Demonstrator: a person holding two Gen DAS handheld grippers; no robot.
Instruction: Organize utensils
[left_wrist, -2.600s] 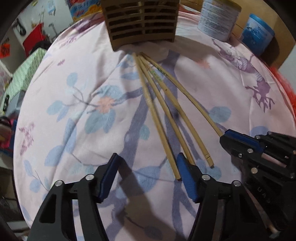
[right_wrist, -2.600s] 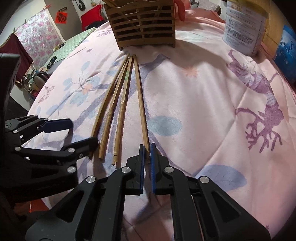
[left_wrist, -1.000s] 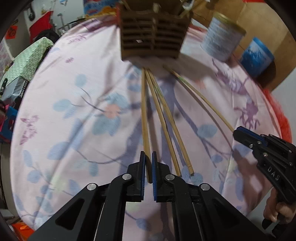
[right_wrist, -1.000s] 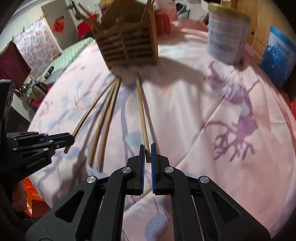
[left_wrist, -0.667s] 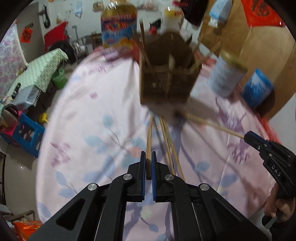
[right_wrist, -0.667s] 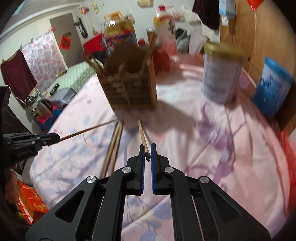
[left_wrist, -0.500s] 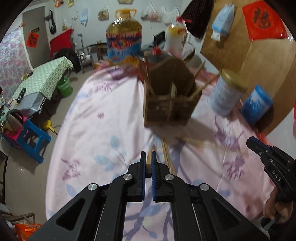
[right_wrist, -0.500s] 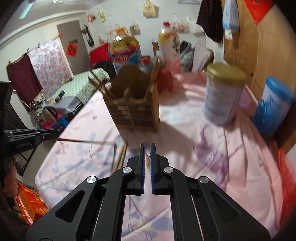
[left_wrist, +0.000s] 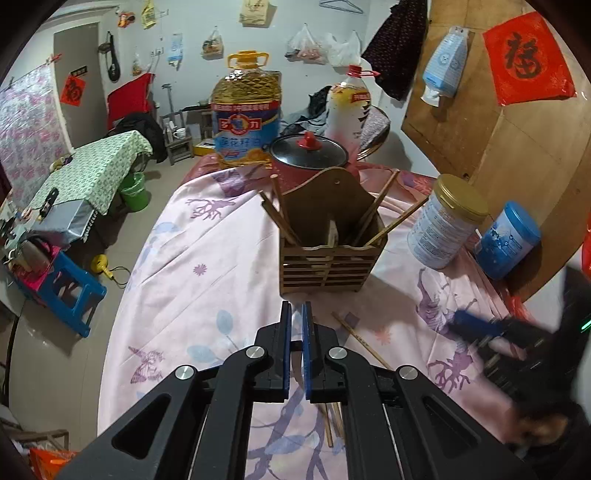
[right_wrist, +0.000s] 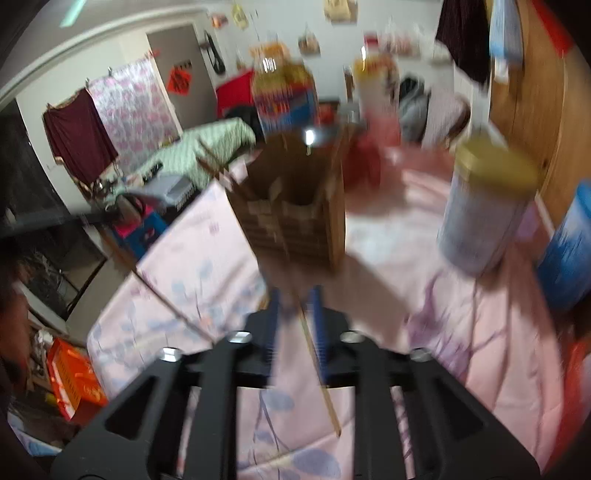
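The slatted wooden holder (left_wrist: 325, 258) (right_wrist: 291, 214) stands mid-table on the pink floral cloth (left_wrist: 192, 280), with several chopsticks leaning in it. My left gripper (left_wrist: 294, 314) hangs high in front of it, shut on a chopstick. That stick (right_wrist: 159, 291) shows in the right wrist view as a thin slanting line. My right gripper (right_wrist: 295, 295), a blur at the right in the left wrist view (left_wrist: 469, 321), is opening. A loose chopstick (right_wrist: 317, 362) lies between its parted jaws without touching the pads. One chopstick (left_wrist: 358, 339) lies on the cloth.
Behind the holder stand a large oil bottle (left_wrist: 245, 110), a lidded pot (left_wrist: 308, 151) and a white bottle (left_wrist: 349, 107). A gold-lidded tin (left_wrist: 447, 225) and a blue tub (left_wrist: 508, 240) are at the right. More chopsticks (left_wrist: 328, 424) lie under my left fingers.
Both grippers have risen from the cloth, each carrying a chopstick. The right jaws have parted and their chopstick has come free. The left jaws stay shut.
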